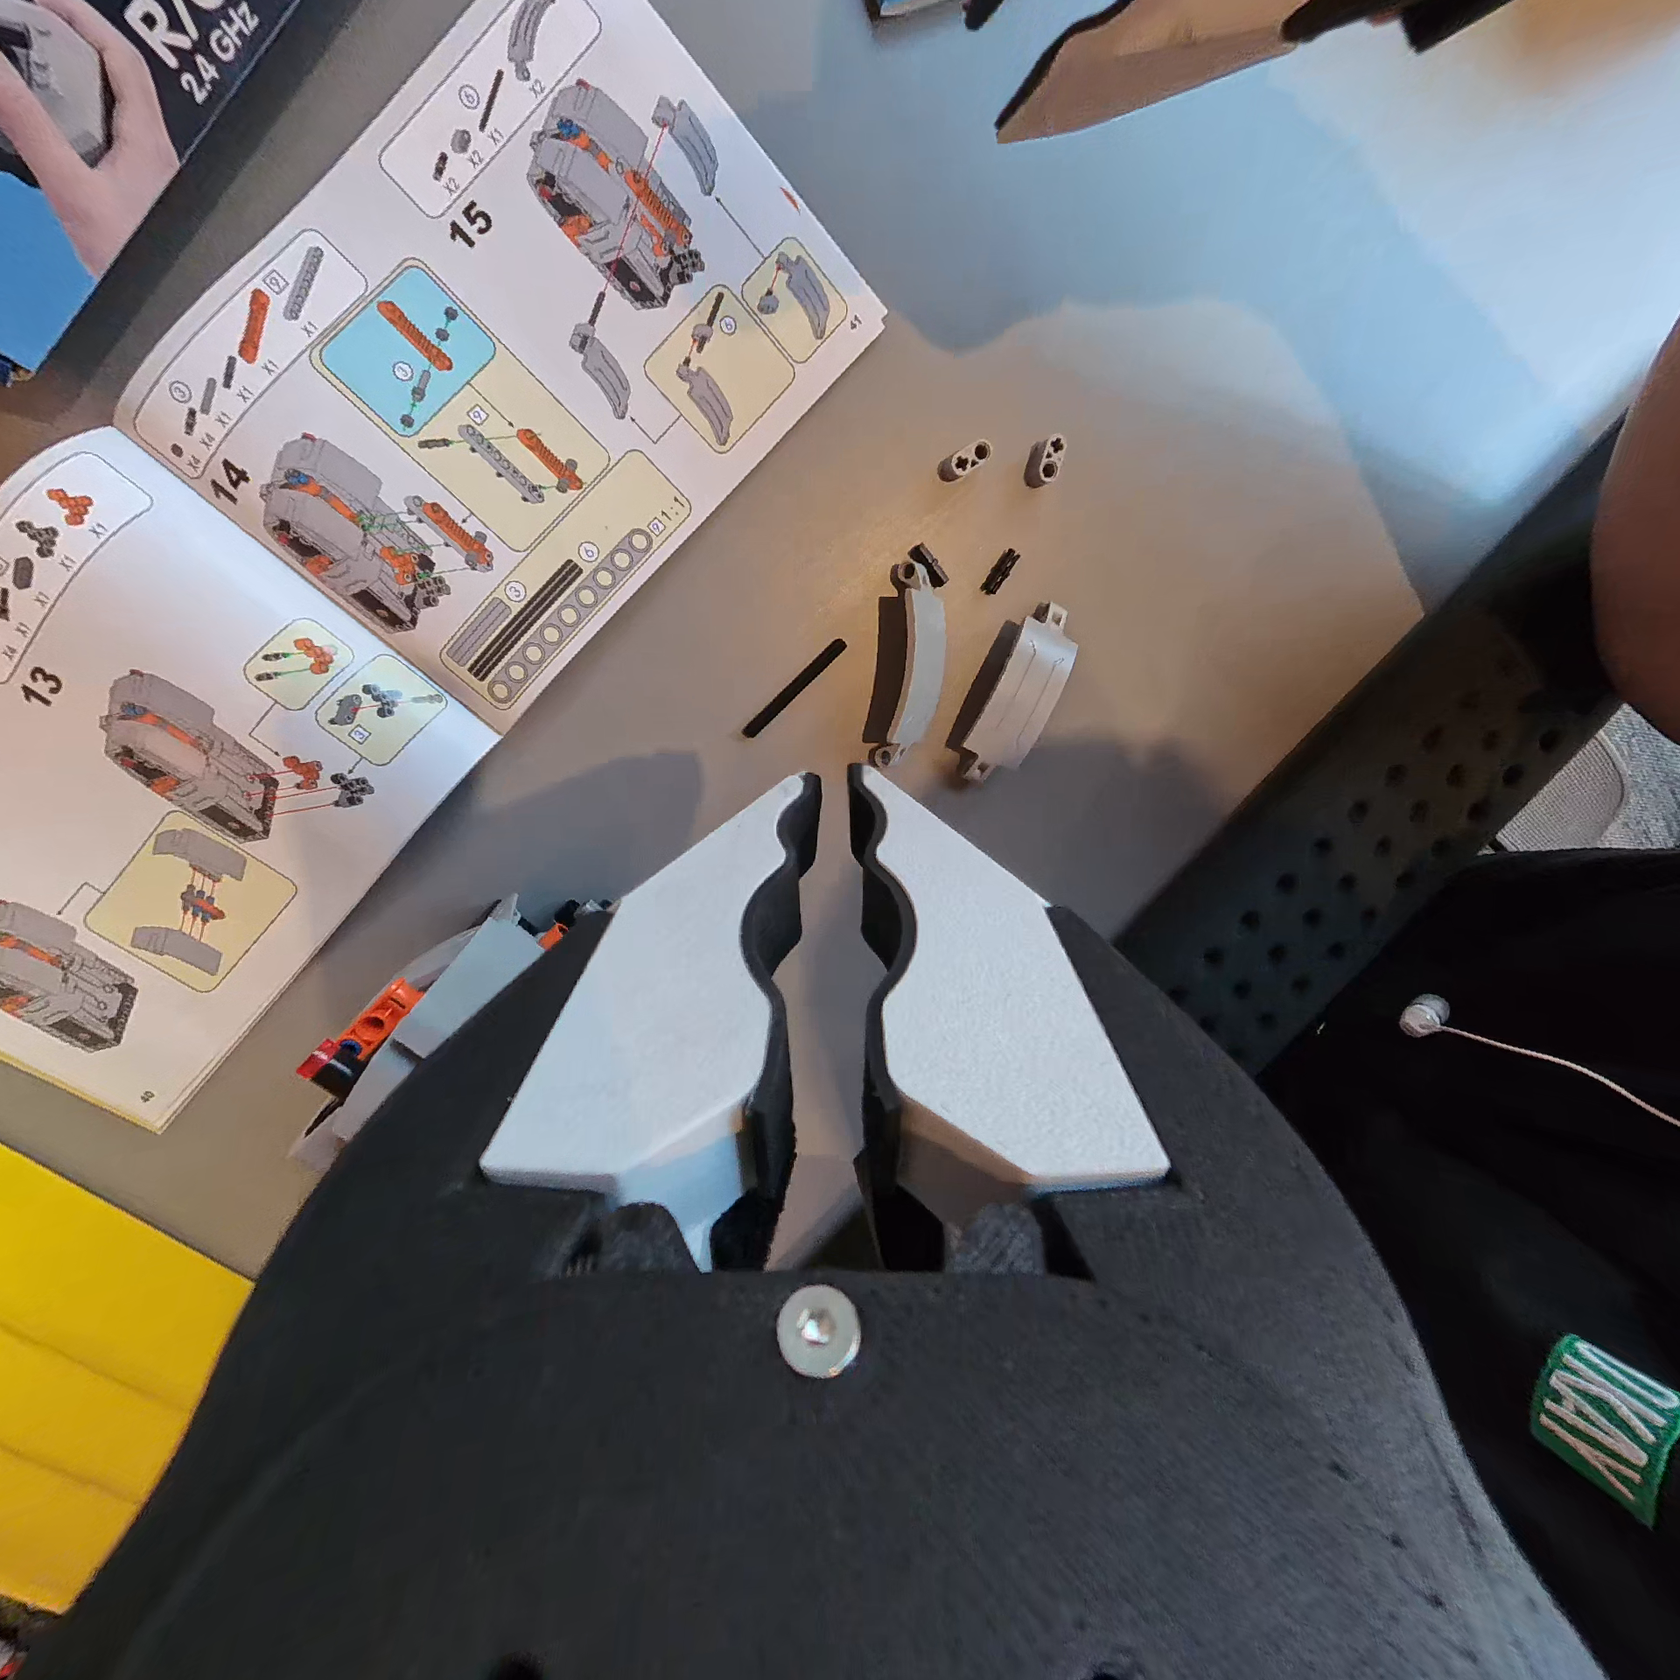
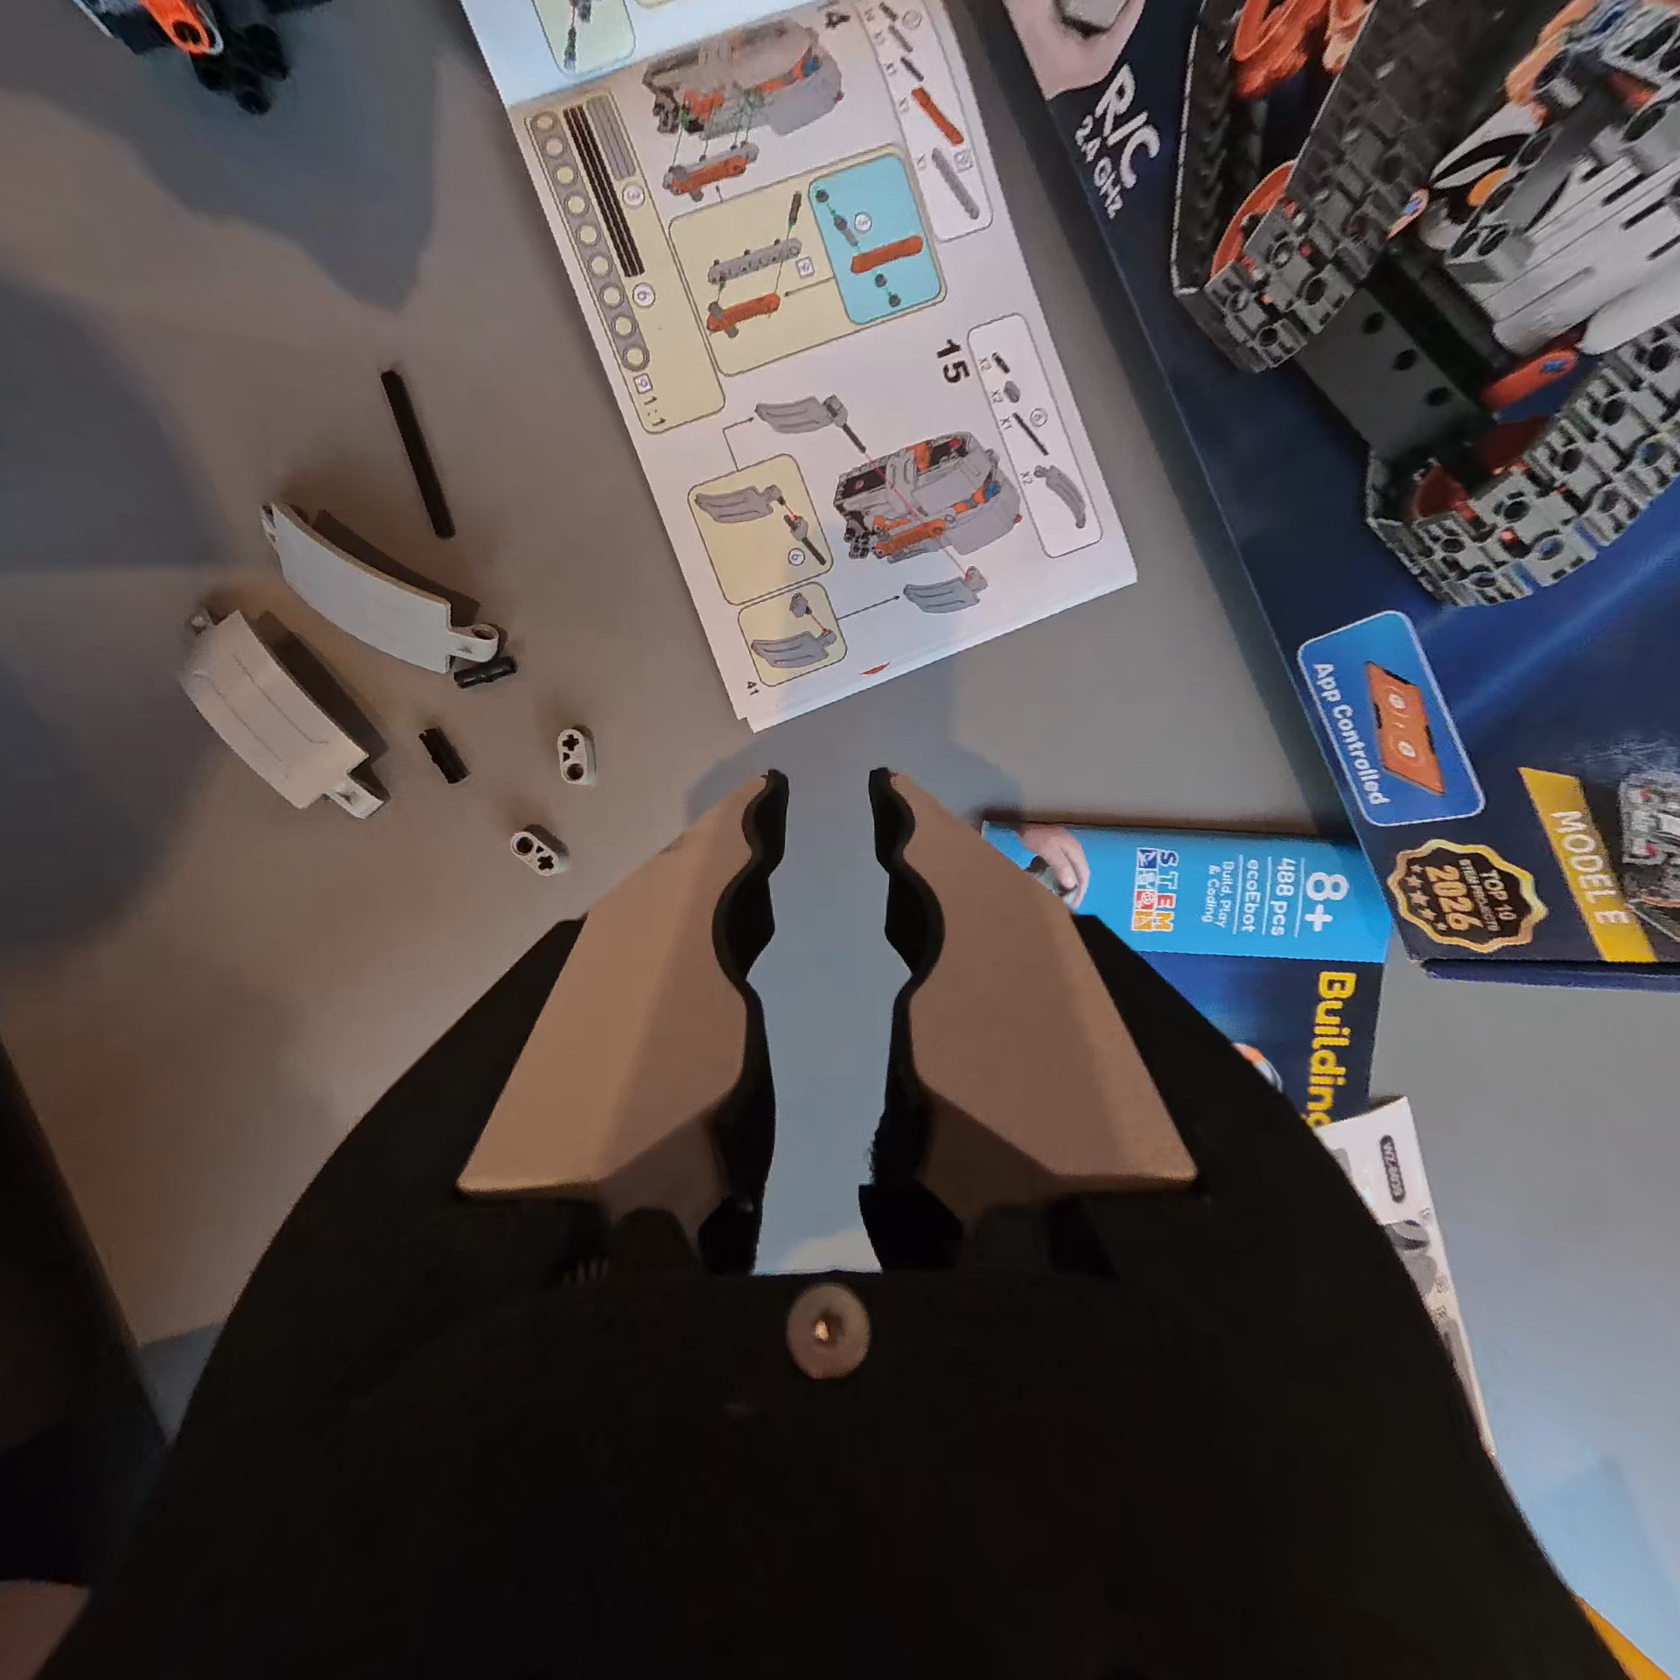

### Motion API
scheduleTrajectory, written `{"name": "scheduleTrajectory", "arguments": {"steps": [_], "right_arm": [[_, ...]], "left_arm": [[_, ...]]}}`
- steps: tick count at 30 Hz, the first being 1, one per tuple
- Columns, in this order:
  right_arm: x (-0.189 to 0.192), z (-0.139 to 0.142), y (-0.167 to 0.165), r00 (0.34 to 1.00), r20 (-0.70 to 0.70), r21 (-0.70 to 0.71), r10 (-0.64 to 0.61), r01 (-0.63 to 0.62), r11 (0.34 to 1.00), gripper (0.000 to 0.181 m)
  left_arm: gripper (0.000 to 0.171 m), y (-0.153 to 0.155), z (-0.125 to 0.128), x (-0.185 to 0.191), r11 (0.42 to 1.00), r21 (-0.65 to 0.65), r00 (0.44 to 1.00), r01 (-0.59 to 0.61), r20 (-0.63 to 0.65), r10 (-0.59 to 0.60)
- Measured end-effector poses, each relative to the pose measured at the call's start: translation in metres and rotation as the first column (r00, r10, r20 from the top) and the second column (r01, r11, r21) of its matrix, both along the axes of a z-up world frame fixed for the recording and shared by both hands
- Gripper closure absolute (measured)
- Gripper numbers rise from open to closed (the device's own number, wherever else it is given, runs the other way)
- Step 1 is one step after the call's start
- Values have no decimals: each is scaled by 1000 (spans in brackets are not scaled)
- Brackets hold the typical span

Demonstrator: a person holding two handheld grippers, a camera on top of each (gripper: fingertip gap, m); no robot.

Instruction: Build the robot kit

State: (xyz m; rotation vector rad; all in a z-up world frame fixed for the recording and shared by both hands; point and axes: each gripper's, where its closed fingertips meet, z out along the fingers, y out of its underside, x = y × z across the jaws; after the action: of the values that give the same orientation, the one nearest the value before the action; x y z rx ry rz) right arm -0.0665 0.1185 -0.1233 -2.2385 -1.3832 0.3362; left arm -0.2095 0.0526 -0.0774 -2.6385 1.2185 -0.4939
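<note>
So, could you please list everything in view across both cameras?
Curved panels: two, light grey, side by side ahead of the left tongs.
Axle rod: one, black, beside the panels.
Small connectors: two, light grey, near the right tongs.
Pins: two, black, between panels and connectors.
Instruction booklet: one, white, lying open.
Kit box: one, dark blue, right side.
Part-built model: one, grey and orange, mostly hidden behind the left tongs.
Table: one, grey.
Left tongs: nearly closed, empty.
Right tongs: slightly open, empty.
</note>
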Motion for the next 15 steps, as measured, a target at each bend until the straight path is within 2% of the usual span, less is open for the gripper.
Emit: {"name": "scheduleTrajectory", "arguments": {"steps": [10, 15], "right_arm": [[2, -5, -4, 999, -33, -71, -16, 14, 997, 164], [-7, 0, -9, 997, -79, -85, 13, -20, 996, 164]], "left_arm": [[168, 1, 9, -4, 1000, 17, 999, -20, 26, 20], [170, -4, 0, -4, 1000, -31, 1000, 2, 4, -2]]}}
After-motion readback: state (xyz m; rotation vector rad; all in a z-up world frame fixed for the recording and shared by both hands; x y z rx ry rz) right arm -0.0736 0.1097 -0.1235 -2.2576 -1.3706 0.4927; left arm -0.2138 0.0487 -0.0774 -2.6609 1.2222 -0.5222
